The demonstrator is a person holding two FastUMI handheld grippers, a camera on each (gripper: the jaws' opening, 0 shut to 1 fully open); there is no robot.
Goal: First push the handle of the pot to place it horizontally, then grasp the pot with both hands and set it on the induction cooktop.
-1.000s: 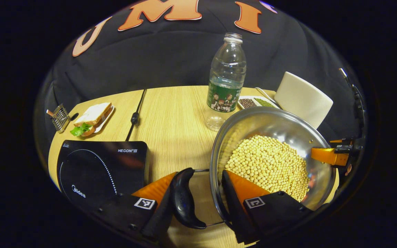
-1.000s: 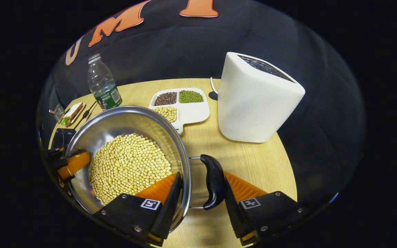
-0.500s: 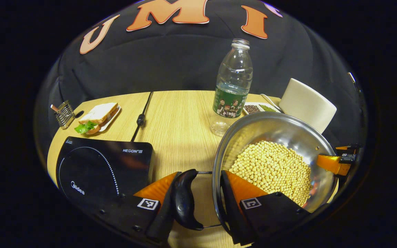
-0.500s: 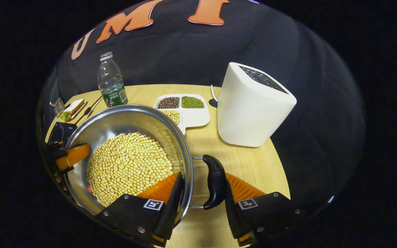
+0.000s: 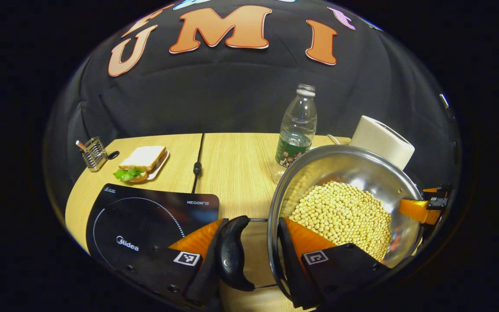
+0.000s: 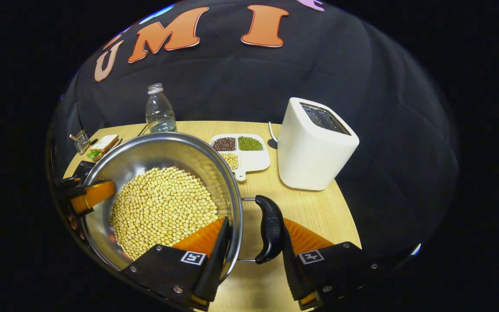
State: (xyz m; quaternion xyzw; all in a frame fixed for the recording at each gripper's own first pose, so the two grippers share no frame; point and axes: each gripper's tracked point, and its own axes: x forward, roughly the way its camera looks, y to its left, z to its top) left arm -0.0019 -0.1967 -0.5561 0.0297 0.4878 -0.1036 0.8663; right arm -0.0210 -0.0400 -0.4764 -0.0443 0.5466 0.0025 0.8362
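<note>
Above the table [image 5: 232,160], we hold the pot [image 5: 345,173] aloft, right of the cooktop [image 5: 145,216]. Left gripper [image 5: 249,247] clamps the rim and left handle [image 5: 232,253]; right gripper [image 6: 251,242] clamps the rim and right handle [image 6: 269,229]. We judge both hands should travel level and together, or beans [image 6: 163,208] may spill. Pot sits upright, mouth up; handles horizontal, handle-to-handle axis running gripper to gripper.
</note>
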